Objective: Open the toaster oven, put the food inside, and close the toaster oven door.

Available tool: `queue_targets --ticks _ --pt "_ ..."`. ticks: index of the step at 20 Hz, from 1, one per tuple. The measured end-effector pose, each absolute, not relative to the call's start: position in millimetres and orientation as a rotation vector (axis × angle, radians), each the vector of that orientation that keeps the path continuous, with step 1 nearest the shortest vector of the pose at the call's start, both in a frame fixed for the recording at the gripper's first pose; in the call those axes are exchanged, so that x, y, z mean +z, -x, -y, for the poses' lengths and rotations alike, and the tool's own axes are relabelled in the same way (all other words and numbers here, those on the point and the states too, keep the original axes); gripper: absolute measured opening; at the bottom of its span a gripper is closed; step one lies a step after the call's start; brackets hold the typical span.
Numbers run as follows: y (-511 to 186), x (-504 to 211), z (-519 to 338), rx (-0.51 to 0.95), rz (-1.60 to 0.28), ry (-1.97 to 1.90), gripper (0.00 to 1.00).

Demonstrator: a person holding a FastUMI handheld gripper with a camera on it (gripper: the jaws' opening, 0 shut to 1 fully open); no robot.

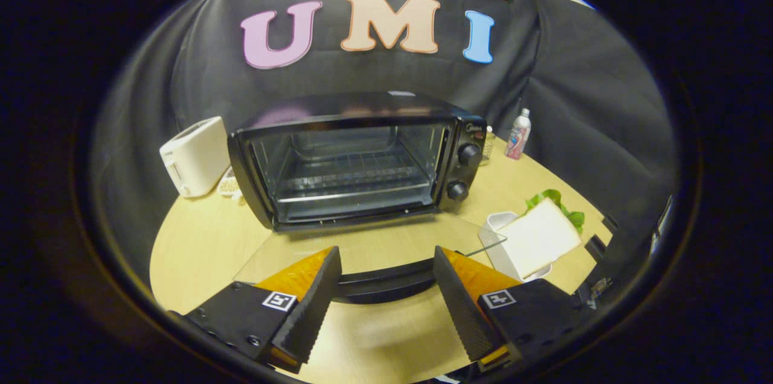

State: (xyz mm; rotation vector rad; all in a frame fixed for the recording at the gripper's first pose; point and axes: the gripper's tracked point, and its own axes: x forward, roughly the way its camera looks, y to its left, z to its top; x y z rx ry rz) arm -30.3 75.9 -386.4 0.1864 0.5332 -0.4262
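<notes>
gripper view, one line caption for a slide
Open tongs hover at the handle of the lowered toaster oven door; bread slice waits on a tray beside it.

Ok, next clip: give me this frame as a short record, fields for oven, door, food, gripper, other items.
oven: toaster oven on the round table, rack bare
door: glass door folded down flat, its handle between the fingers
food: bread slice in a white tray beside the oven, lettuce behind it
gripper: gripper open, holding nothing
other items: white toaster, bottle
</notes>
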Motion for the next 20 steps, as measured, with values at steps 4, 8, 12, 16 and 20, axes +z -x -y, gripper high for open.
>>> queue_targets --ticks 4,8,12,16,20 --pt "26.8 -410.3 -80.8 -0.383 -0.576 -0.216 0.94" --pt "13.6 -422.3 -76.0 -0.367 -0.593 -0.206 0.93" --pt "21.9 -449.2 -82.2 -0.356 -0.647 -0.207 0.93" --pt "21.4 -451.9 -80.5 -0.359 -0.600 -0.281 0.93" --pt "21.0 -451.8 -80.9 -0.349 -0.604 -0.270 0.93"
